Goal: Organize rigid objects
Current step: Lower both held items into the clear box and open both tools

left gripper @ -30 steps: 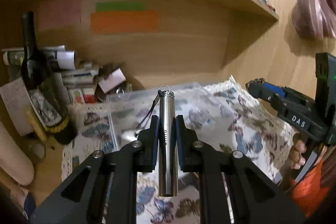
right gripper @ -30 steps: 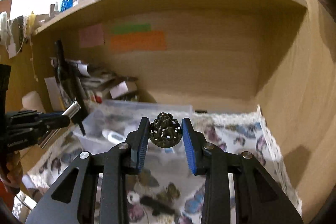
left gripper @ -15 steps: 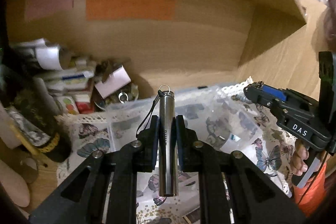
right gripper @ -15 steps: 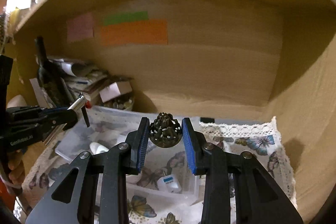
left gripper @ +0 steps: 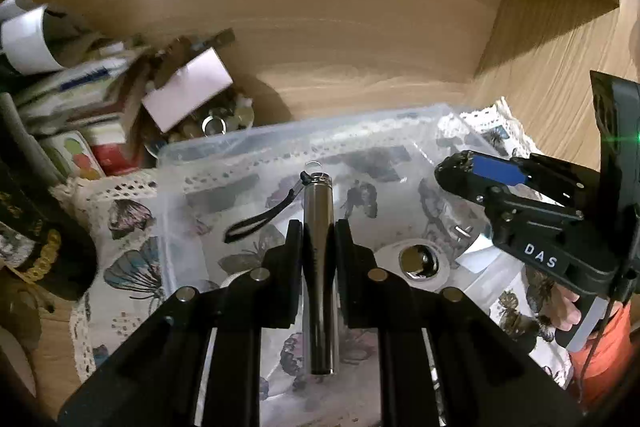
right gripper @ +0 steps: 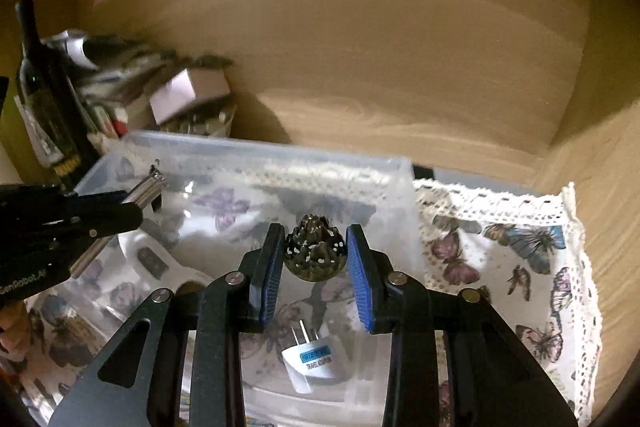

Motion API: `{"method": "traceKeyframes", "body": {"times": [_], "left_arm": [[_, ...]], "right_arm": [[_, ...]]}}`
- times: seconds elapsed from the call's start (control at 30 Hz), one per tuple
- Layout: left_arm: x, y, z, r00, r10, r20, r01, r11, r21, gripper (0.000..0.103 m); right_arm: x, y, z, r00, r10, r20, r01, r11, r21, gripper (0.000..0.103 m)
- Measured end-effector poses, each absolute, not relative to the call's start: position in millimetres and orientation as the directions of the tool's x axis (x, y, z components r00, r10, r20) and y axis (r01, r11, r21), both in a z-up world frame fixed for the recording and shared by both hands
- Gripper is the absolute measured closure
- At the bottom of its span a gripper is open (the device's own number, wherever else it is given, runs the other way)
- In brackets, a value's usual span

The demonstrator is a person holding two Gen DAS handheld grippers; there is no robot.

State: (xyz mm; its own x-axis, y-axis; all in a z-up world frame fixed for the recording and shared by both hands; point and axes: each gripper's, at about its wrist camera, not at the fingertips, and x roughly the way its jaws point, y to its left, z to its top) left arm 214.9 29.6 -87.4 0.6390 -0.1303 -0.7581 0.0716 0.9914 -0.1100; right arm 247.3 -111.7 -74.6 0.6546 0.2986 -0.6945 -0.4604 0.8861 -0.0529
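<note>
My left gripper [left gripper: 318, 227] is shut on a slim silver metal cylinder [left gripper: 318, 227] with a black wrist strap [left gripper: 262, 217], held over a clear plastic bin [left gripper: 280, 143]. My right gripper [right gripper: 315, 239] is shut on a dark bronze pinecone-shaped ornament [right gripper: 315, 253], also held over the bin [right gripper: 260, 149]. The right gripper shows at the right of the left wrist view [left gripper: 456, 173]; the left gripper with the cylinder [right gripper: 146, 191] shows at the left of the right wrist view. In the bin lie a white travel plug adapter [right gripper: 310, 361], a shiny round metal piece on a white disc [left gripper: 418, 261] and other small items.
The bin stands on a butterfly-print cloth with a lace edge [right gripper: 520, 247] inside a wooden shelf nook. A dark wine bottle [right gripper: 44, 83], stacked boxes and papers [left gripper: 80, 95] and a small pale box [right gripper: 188, 95] crowd the back left. Wooden walls close the back and right.
Both grippers have moved forward and down into the nook, now over the bin, each still holding its object. The bin's contents have come into view below them.
</note>
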Motion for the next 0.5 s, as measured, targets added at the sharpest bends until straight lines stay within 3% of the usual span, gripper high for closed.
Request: {"method": "traceKeyframes", "body": {"times": [0.43,0.5], "left_arm": [[204,26,-76,0.645,-0.139,-0.751,0.086,0.990,-0.109,0.088],[199,26,-69,0.656,-0.135,-0.742,0.084,0.991,-0.106,0.081]], "right_arm": [[244,-104,-76,0.611,0.317,-0.725,-0.504,0.862,-0.049,0.073],[239,-105,-70,0.618,0.327,-0.715,-0.505,0.862,-0.041,0.068]]}}
